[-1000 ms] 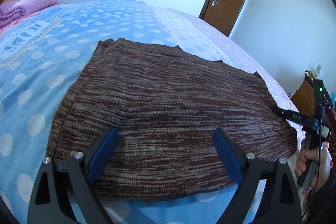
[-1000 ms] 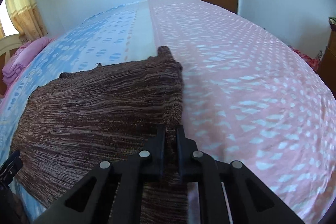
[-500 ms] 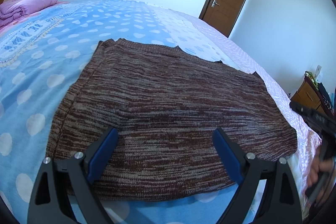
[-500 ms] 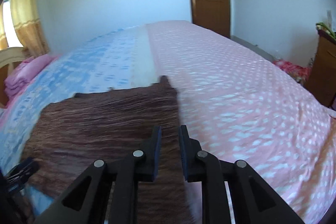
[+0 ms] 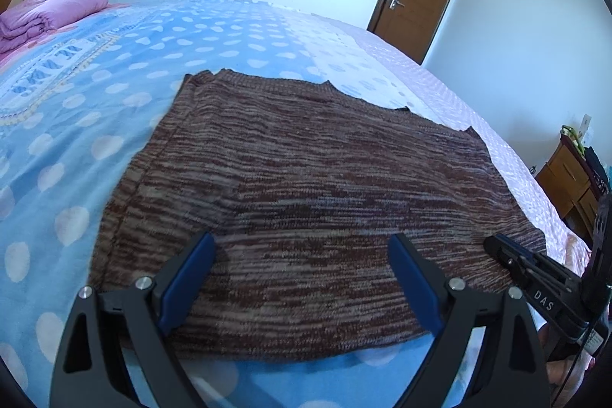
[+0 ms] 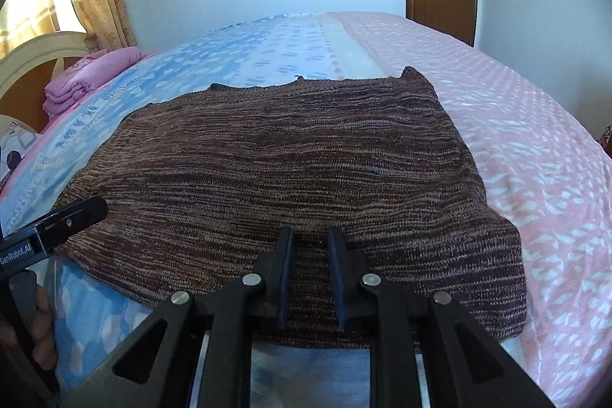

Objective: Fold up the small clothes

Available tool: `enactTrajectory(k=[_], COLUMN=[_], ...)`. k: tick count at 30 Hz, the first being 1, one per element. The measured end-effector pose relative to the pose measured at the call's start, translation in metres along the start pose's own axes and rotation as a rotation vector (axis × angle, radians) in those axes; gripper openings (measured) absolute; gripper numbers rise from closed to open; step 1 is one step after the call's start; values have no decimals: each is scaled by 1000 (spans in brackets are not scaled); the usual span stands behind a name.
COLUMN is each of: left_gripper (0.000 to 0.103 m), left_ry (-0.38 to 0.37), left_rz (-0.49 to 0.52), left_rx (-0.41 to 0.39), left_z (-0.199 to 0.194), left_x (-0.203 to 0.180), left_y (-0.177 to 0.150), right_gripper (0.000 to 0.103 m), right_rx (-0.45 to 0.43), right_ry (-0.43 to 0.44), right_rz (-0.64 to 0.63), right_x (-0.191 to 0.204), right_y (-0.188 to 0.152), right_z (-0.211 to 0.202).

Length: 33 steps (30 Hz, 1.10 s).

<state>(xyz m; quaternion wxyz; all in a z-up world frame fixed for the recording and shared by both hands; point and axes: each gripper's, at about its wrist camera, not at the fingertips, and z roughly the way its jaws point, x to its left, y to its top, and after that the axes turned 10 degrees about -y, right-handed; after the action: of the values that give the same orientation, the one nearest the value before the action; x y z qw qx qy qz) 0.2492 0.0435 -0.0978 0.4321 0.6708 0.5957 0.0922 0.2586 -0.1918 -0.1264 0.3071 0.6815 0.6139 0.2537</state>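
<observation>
I am watching the left gripper [image 5: 302, 278] sitting at the lower centre of the left wrist view, jaws spread wide and holding nothing, hovering over the near hem of the brown knit garment [image 5: 306, 186], exactly where it was a second ago. The garment is lying flat across the middle of both views, on the bed sheet [image 5: 114, 71], straddling the blue dotted half and the pink half [image 6: 535, 140]. Further right, the right gripper [image 6: 310, 270] is sliding in from the garment's right edge, which it was pinching a second ago, toward the middle of the near hem; its jaws have just been opening to a narrow gap, nothing clamped between them. I am reading this as a side fold released, with the next grasp along the near hem.
</observation>
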Motion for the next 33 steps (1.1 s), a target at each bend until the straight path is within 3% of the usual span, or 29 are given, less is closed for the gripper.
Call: enactTrajectory(k=[2,6,10,15,18,20,22,24,26,33], left_gripper=[94,94,94,94,94,92,75,73,63,64], left_ry=[21,76,158,102,142,118,53,54,41,79], left_rz=[-36,-182,-253,-334,-301,-292,-306,-316,-327,-326], left_rx=[-4,-83,-144,-75,-94,-84,-67,-76,-80,-96], left_z=[-12,-55,-79,-51,-46,-41,-36,-35,-30,-30], left_x=[6,39,65,77,68,63,61,60,60,60], left_y=[-1,-10,-11,-14,-14,-10,-6,-3,1,-4], right_gripper=[19,19,19,19,20,20,20,20,20,20], right_rx=[1,-2,-5,-4,-5,-5,-5,-6,-6,-7], right_ry=[13,28,35,49,50,51,53,56,58,67], right_rz=[13,25,30,41,42,42,43,45,46,51], right_x=[-3,-4,-4,-7,-7,-7,-7,-7,-8,-9], right_y=[-1,-1,-1,-2,-2,-2,-2,-2,-1,-2], right_z=[-1,-1,-1,-1,-1,-1,-1,-1,-1,-1])
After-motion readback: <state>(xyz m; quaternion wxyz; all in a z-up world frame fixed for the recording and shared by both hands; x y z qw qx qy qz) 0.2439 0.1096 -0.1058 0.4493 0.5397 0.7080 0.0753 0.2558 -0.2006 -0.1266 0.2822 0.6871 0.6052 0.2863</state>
